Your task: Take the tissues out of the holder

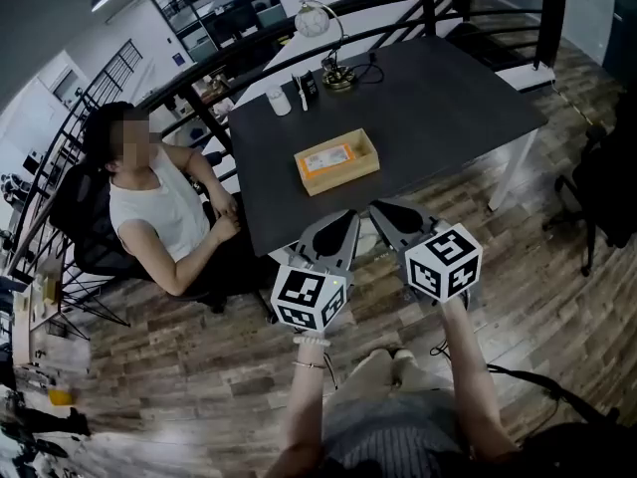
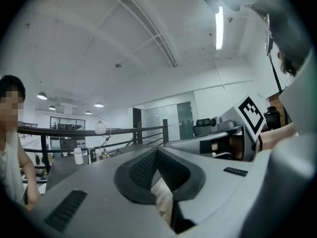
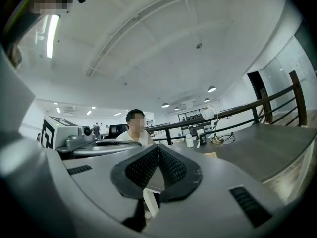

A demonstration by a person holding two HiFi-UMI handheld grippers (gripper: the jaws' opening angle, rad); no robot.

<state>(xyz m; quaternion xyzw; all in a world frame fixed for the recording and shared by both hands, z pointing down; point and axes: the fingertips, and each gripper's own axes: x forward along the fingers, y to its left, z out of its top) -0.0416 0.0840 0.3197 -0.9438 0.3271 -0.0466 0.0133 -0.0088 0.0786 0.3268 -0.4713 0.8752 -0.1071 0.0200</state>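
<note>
A shallow wooden holder point(image 1: 371, 159) lies on the black table point(image 1: 448, 98) with an orange tissue pack point(image 1: 328, 160) inside it. Both grippers hang side by side in front of the table's near edge, short of the holder. The jaws of my left gripper point(image 1: 341, 219) are closed together with nothing between them. The same holds for my right gripper point(image 1: 386, 209). In the left gripper view the left gripper point(image 2: 157, 150) points level over the tabletop, its pads touching. In the right gripper view the right gripper point(image 3: 158, 147) shows the same closed, empty jaws.
A person point(image 1: 159, 207) in a white top sits at the table's left side. A desk lamp point(image 1: 323, 28), a white bottle point(image 1: 280, 101) and a small dark box point(image 1: 304, 85) stand at the far end. A black railing point(image 1: 398, 3) runs behind, and a dark chair point(image 1: 607, 187) stands at the right.
</note>
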